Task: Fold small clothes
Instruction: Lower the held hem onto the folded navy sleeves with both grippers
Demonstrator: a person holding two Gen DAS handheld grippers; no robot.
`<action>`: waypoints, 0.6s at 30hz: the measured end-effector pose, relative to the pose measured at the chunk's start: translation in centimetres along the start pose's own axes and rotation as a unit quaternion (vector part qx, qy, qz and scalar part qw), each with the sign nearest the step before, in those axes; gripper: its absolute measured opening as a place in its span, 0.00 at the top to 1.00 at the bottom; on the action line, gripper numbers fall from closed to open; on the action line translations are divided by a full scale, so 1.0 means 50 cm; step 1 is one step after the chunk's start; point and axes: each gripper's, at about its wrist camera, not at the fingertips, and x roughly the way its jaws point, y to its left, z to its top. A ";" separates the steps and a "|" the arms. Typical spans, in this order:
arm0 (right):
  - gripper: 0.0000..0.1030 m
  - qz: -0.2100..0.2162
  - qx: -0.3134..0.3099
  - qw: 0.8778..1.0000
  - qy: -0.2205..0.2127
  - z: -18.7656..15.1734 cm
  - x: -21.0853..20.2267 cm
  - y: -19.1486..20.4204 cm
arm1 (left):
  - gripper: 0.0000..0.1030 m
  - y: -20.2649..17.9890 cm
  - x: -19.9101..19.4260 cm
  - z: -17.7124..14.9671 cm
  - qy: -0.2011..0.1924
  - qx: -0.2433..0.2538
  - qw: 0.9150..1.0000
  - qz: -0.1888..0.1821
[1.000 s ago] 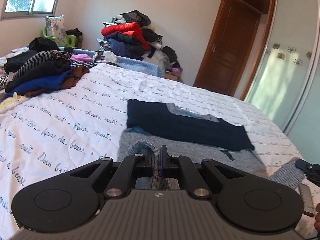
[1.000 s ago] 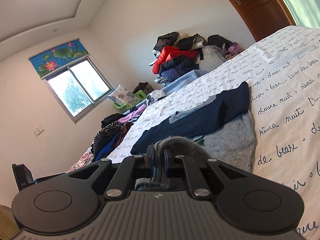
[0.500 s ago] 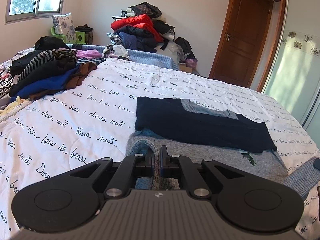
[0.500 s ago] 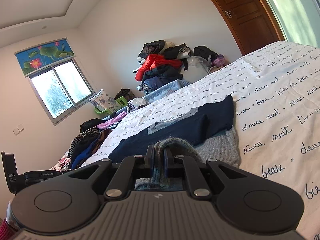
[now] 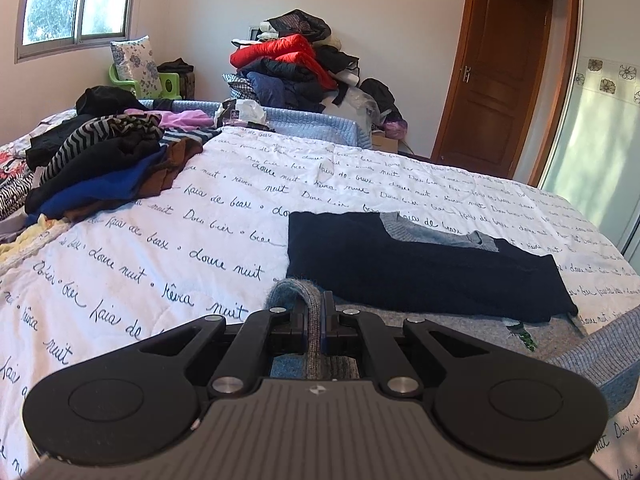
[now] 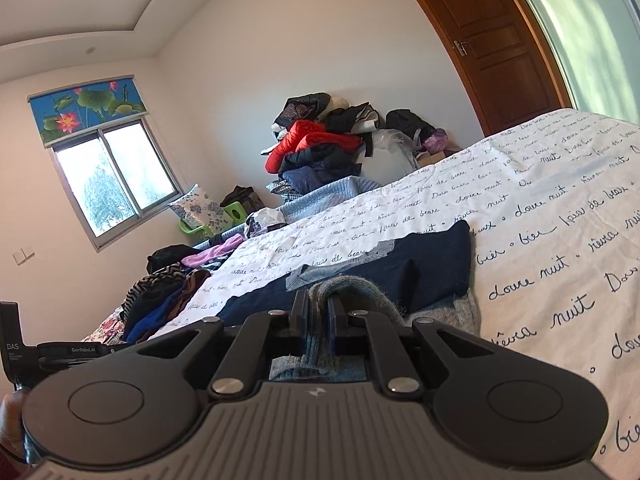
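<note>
Both grippers pinch folds of one grey and navy sweater (image 5: 420, 276). The left gripper (image 5: 319, 322) has its jaws pressed together on a raised grey hem loop; the right gripper (image 6: 318, 322) clamps a similar grey fold, and each gripper's body hides the cloth beneath it. The sweater lies on the white bedspread (image 5: 168, 248) printed with script, its navy half lying over the grey, its near right corner cut off by the frame. Farther left sits a stack of clothes (image 5: 100, 172), its edge out of view. Against the far wall a heap of jackets (image 5: 296, 68) blurs together.
</note>
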 end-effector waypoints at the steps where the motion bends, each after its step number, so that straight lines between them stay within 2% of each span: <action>1: 0.90 -0.001 0.003 1.000 -0.001 0.002 0.003 -0.002 | 0.94 -0.003 0.003 0.005 -0.002 0.002 1.000 0.000; 18: 0.90 -0.029 0.026 0.999 -0.033 0.068 0.104 -0.062 | 0.94 -0.067 0.123 0.122 -0.036 0.025 0.999 0.019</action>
